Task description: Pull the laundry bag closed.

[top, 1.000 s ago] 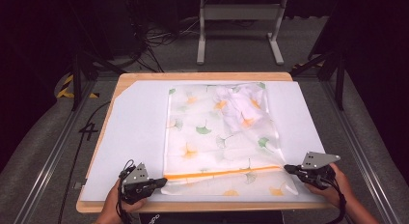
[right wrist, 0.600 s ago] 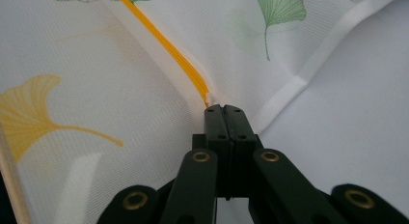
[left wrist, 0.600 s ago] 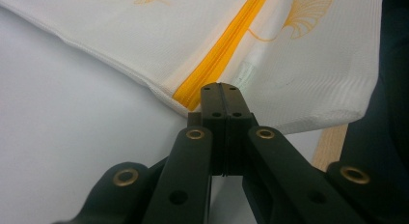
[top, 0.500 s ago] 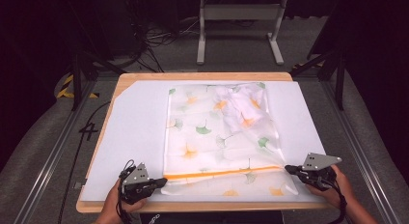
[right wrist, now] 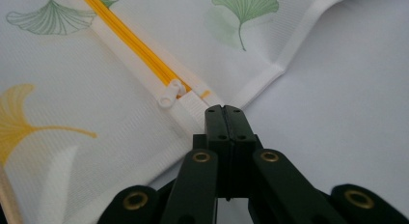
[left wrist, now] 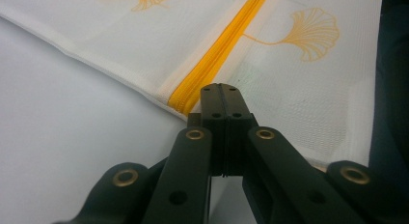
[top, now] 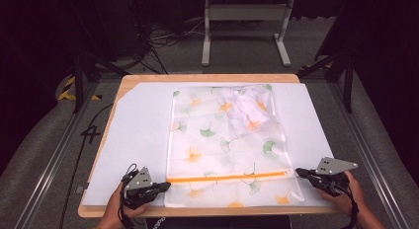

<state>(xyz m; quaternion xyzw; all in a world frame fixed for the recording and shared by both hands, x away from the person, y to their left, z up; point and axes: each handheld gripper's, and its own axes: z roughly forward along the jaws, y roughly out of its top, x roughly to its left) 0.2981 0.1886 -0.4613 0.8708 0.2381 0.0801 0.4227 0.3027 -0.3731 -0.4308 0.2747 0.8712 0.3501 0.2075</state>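
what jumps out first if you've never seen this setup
A white mesh laundry bag printed with ginkgo leaves lies flat in the middle of the table, an orange zipper running across its near end. The left gripper and right gripper sit shut at the zipper's two ends.

left gripper (top: 165,186): black, grey three-cornered plate on top, black cable looped behind | right gripper (top: 299,172): black, same grey plate, black cable at the wrist | jaws up close: matte black links with brass-ringed pivot holes and small dark screws
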